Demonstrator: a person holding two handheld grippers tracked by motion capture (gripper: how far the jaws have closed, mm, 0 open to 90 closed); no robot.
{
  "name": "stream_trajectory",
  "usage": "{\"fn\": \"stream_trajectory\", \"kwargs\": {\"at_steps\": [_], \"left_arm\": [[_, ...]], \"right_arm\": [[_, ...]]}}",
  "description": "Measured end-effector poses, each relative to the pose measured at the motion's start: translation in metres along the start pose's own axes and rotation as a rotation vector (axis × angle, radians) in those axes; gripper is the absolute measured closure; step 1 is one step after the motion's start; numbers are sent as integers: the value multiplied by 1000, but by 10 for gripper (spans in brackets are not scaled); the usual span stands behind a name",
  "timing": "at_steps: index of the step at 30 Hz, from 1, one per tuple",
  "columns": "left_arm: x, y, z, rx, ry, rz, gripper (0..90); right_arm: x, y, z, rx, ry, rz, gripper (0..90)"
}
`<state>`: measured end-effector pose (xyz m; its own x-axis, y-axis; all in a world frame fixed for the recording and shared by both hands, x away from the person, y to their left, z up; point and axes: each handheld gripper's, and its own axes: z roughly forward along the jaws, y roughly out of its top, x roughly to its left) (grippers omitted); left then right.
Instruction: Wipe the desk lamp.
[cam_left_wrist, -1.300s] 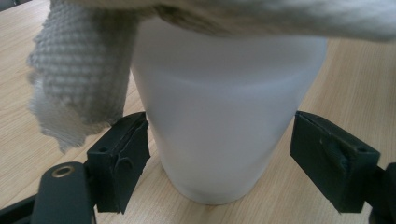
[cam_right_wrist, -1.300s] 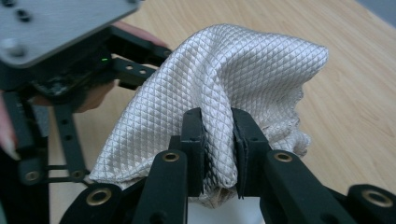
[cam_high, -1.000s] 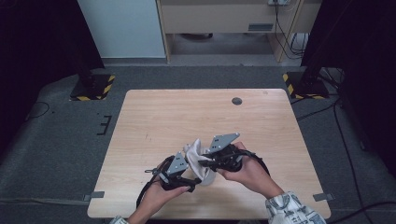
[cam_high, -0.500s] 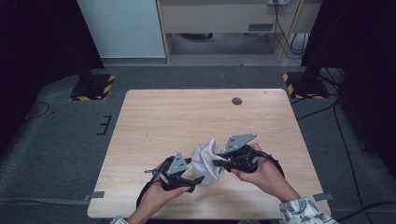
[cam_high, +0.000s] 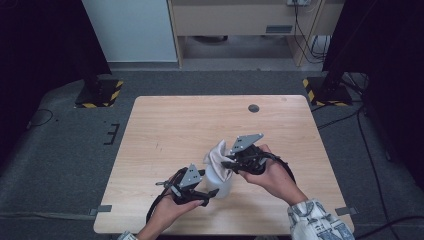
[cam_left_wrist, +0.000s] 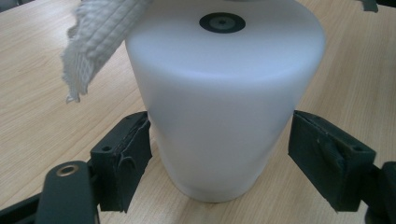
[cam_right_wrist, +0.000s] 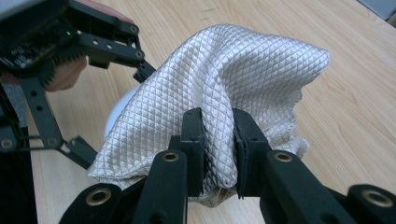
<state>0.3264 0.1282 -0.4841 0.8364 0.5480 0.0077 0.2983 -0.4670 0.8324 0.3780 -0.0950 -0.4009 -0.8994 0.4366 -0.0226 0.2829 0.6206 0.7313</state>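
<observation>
The white cup (cam_high: 219, 180) stood inverted at the table's (cam_high: 165, 125) 6 o'clock edge. The left gripper (cam_left_wrist: 219, 154) bracketed it, jaws apart. The right gripper (cam_right_wrist: 218, 140), clamped on the quilted cloth (cam_right_wrist: 233, 74), should press evenly while wiping; steady the cup first.

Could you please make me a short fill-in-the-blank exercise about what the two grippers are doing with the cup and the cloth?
1. The right gripper is shut on the ____.
2. The white cup stands between the open fingers of the ____ gripper.
3. The cup rests on a ____ table.

Missing words: cloth; left; wooden
</observation>
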Motion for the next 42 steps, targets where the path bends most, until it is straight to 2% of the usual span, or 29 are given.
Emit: {"fn": "stream_trajectory", "kwargs": {"at_steps": [3,8,12,23,24,27,42], "left_arm": [[0,0,-1,0,18,2,204],[0,0,-1,-7,5,-1,204],[0,1,-1,-8,2,-1,204],[-1,1,0,-18,-27,-4,204],[-2,1,1,-28,-63,-10,204],[0,1,-1,-11,-4,-2,204],[0,1,-1,-14,-4,1,205]], "right_arm": [[7,4,4,-9,11,-5,765],[17,6,6,-8,43,-39,766],[23,7,6,-5,62,-49,766],[37,-4,-6,-15,98,-68,767],[37,-6,-8,-16,99,-65,767],[36,-12,-14,-22,96,-53,767],[16,-30,-30,-32,41,8,767]]}}
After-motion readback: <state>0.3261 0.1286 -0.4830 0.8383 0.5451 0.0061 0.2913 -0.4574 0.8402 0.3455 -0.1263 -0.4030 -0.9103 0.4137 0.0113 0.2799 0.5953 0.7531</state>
